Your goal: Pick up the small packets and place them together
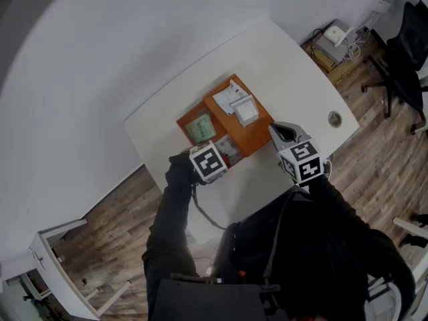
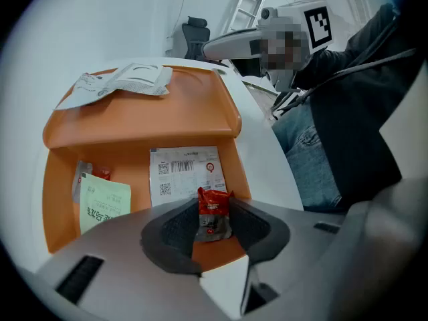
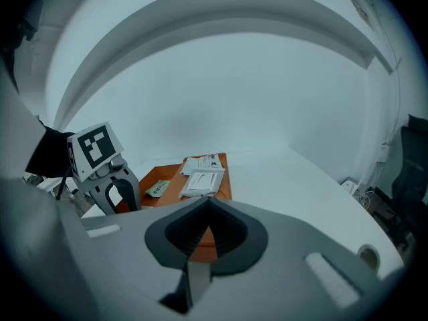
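Note:
My left gripper (image 2: 212, 209) is shut on a small red packet (image 2: 212, 214), which hangs upright between the pads over the near orange tray (image 2: 53, 179). In that tray lie a green packet (image 2: 103, 206), a white labelled packet (image 2: 186, 174) and a red-and-silver packet (image 2: 87, 174). The head view shows this gripper (image 1: 215, 158) pointing steeply down at the tray's near edge. A second orange tray (image 1: 257, 138) holds white packets (image 1: 239, 102). To the right of it, my right gripper (image 1: 277, 131) is shut and holds nothing; its own view shows the jaws (image 3: 207, 206) closed.
Both trays sit side by side on a white table (image 1: 294, 65) that has a round metal grommet (image 1: 334, 118) near its right edge. A black office chair (image 1: 408, 45) and boxes (image 1: 334, 39) stand on the wooden floor beyond. The wall is close behind the table.

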{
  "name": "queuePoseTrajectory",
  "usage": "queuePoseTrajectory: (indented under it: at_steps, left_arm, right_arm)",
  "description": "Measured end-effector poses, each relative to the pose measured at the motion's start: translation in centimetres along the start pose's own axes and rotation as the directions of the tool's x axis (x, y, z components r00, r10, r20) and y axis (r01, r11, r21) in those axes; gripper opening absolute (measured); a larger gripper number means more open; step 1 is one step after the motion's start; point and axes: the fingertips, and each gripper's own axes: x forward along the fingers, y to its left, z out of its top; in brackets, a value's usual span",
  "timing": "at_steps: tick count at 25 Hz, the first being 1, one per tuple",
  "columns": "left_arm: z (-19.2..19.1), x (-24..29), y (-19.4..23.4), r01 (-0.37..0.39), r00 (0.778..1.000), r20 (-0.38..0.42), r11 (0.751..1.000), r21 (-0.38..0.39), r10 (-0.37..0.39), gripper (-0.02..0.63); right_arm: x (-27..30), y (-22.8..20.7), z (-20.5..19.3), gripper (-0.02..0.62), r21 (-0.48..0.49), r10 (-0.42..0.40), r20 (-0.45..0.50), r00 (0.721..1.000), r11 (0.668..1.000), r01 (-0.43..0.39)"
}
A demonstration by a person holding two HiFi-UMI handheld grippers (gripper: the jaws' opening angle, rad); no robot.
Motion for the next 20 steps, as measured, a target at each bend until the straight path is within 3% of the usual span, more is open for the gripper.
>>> queuePoseTrajectory:
  at_steps: [6, 11, 16, 20]
  left_arm:
    - [-0.3, 0.9, -0.3, 0.019, 0.997, -0.073, 0.999, 0.029, -0.017, 0.127]
    - [-0.8, 1.5, -0.4, -0.003, 0.988, -0.156, 0.996, 0.093, 0.017, 0.081]
    - [-0.6, 1.2, -0.1, -0.025, 0.993, -0.113, 0.993, 0.118, 0.038, 0.026]
    - [-0.1, 0.1, 0.7, -0.043, 0.999, 0.009, 0.998, 0.035, 0.042, 0.002]
  right_arm:
    - [0.0, -0.3, -0.2, 0.002, 0.004, -0.015, -0.006, 1.000, 1.000, 0.015]
    - [0.1, -0.3, -0.2, 0.002, 0.000, -0.016, -0.007, 1.000, 1.000, 0.016]
    - [0.1, 0.3, -0.2, 0.002, -0.009, -0.009, -0.010, 1.000, 1.000, 0.009]
    - [0.1, 0.6, -0.2, 0.002, -0.017, -0.003, -0.011, 1.000, 1.000, 0.002]
